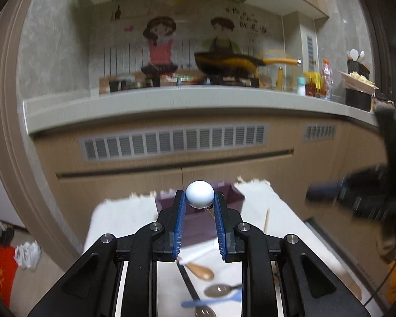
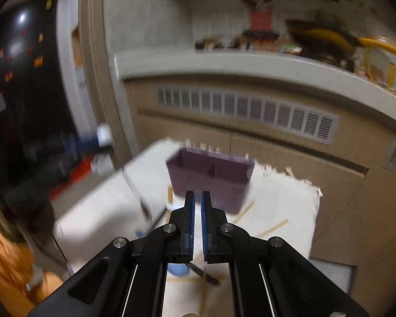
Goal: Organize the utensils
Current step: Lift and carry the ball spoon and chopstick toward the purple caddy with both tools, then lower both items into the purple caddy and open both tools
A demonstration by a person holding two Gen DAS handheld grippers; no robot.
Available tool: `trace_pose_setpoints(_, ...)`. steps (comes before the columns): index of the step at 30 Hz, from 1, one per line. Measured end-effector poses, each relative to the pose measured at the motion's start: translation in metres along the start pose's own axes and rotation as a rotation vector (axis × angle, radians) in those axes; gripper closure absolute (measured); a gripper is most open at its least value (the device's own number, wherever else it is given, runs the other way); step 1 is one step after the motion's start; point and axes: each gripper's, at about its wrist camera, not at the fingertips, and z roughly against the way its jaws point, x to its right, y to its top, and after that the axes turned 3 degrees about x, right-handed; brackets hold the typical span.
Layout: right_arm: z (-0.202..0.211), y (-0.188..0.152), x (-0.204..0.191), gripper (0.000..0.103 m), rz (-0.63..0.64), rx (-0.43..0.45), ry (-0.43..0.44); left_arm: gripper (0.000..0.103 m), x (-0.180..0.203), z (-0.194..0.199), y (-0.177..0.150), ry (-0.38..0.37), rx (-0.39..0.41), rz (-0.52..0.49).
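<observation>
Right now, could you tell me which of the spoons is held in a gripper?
The white spoon, clamped in the left gripper; the wooden, metal and blue ones lie on the cloth.

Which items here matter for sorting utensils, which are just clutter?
Job: white spoon in left gripper; purple bin; wooden spoon; metal spoon; blue spoon; chopsticks.
Clutter: frying pan; sauce bottles; shoes.

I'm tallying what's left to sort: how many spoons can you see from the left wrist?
5: white in left tool; wooden, metal, blue, another metal on cloth. More may be hidden.
</observation>
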Motion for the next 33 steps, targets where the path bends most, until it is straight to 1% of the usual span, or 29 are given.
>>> trace_pose_setpoints(1, -0.010, -0.008, -0.001, 0.090, 0.010, -0.044, 0.002, 0.080, 0.001, 0.001, 0.000, 0.015, 0.017, -0.021)
trace_pose_setpoints(2, -0.023, -0.023, -0.001, 0.078, 0.022, -0.102, -0.011, 0.080, 0.001, 0.000, -0.001, 0.021, 0.022, -0.031)
trace_pose_setpoints(3, -0.033, -0.039, -0.001, 0.075, 0.029, -0.152, -0.027, 0.080, 0.001, -0.001, -0.004, 0.024, 0.021, -0.038)
trace_pose_setpoints(5, -0.056, -0.076, 0.002, 0.075, 0.014, -0.253, -0.035, 0.080, -0.002, -0.007, -0.013, 0.013, -0.009, -0.030)
trace_pose_setpoints(7, -0.076, -0.108, 0.007, 0.075, -0.052, -0.340, -0.018, 0.080, -0.004, -0.013, -0.024, 0.004, -0.048, -0.018)
trace_pose_setpoints(8, -0.083, -0.119, 0.009, 0.075, -0.082, -0.367, -0.009, 0.080, -0.003, -0.015, -0.029, 0.001, -0.061, -0.016)
trace_pose_setpoints(9, -0.090, -0.129, 0.010, 0.075, -0.104, -0.390, -0.001, 0.080, -0.004, -0.016, -0.035, 0.001, -0.076, -0.013)
trace_pose_setpoints(11, -0.094, -0.145, 0.009, 0.075, -0.115, -0.404, -0.001, 0.080, -0.006, -0.018, -0.045, 0.003, -0.096, -0.006)
trace_pose_setpoints(14, -0.104, -0.149, 0.004, 0.075, -0.098, -0.414, -0.012, 0.080, -0.009, -0.019, -0.058, 0.000, -0.131, 0.013)
trace_pose_setpoints(16, -0.109, -0.150, -0.001, 0.075, -0.078, -0.420, -0.034, 0.080, -0.009, -0.018, -0.065, 0.002, -0.146, 0.019)
trace_pose_setpoints(18, -0.114, -0.149, -0.003, 0.084, -0.061, -0.413, -0.054, 0.080, -0.011, -0.018, -0.070, 0.004, -0.162, 0.029)
trace_pose_setpoints(19, -0.114, -0.148, -0.003, 0.097, -0.060, -0.416, -0.061, 0.080, -0.012, -0.018, -0.072, 0.005, -0.168, 0.032)
trace_pose_setpoints(22, -0.103, -0.144, 0.000, 0.097, -0.079, -0.393, -0.042, 0.080, -0.012, -0.016, -0.077, 0.006, -0.178, 0.032)
trace_pose_setpoints(28, -0.066, -0.116, -0.004, 0.097, -0.086, -0.273, -0.034, 0.080, -0.010, -0.016, -0.078, -0.007, -0.181, 0.042)
trace_pose_setpoints(30, -0.050, -0.094, 0.000, 0.097, -0.104, -0.194, -0.029, 0.080, -0.010, -0.017, -0.072, -0.012, -0.167, 0.039)
trace_pose_setpoints(31, -0.040, -0.078, 0.002, 0.097, -0.113, -0.140, -0.023, 0.080, -0.010, -0.018, -0.066, -0.015, -0.155, 0.034)
trace_pose_setpoints(33, -0.021, -0.048, 0.007, 0.097, -0.120, -0.038, -0.019, 0.080, -0.011, -0.021, -0.046, -0.019, -0.115, 0.025)
